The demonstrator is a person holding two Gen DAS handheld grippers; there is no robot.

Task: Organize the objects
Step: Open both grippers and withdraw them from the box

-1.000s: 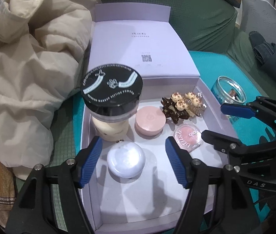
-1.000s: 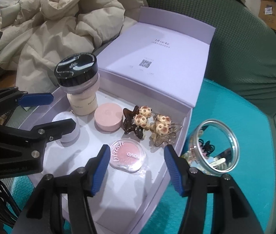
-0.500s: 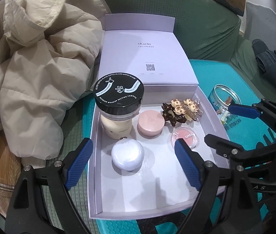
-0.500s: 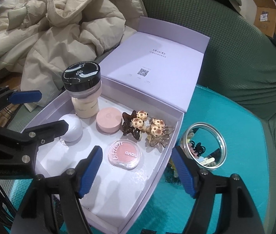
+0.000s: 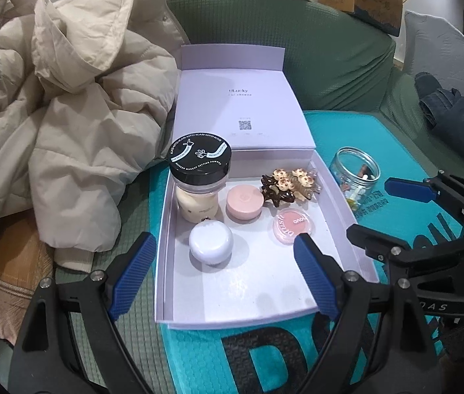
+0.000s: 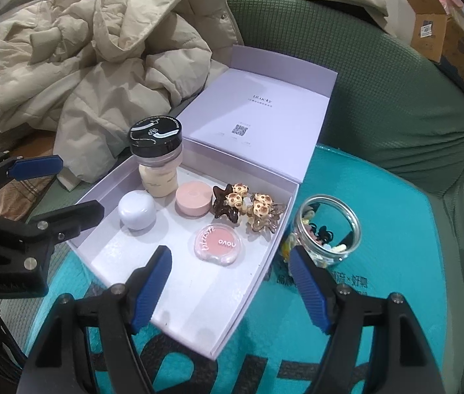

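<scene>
An open lilac box (image 5: 254,292) (image 6: 195,298) lies on a teal mat. Inside stand a black-lidded powder jar (image 5: 199,177) (image 6: 158,161), a white round case (image 5: 210,242) (image 6: 137,209), a pink round jar (image 5: 244,202) (image 6: 193,197), a pink blush compact (image 5: 292,226) (image 6: 218,244) and brown hair clips (image 5: 289,184) (image 6: 248,208). My left gripper (image 5: 223,274) is open, held back above the box's near end. My right gripper (image 6: 228,282) is open too, over the box's near right corner. Neither holds anything.
A glass jar (image 5: 356,172) (image 6: 328,228) of small items stands on the mat right of the box. A beige puffy jacket (image 5: 51,124) (image 6: 94,49) is heaped to the left. A green sofa back (image 5: 330,49) rises behind; dark cloth (image 5: 448,111) lies far right.
Both grippers have pulled back and up from the box, so more of the box and mat shows. Both jaw gaps look wider. The objects in the box have not moved.
</scene>
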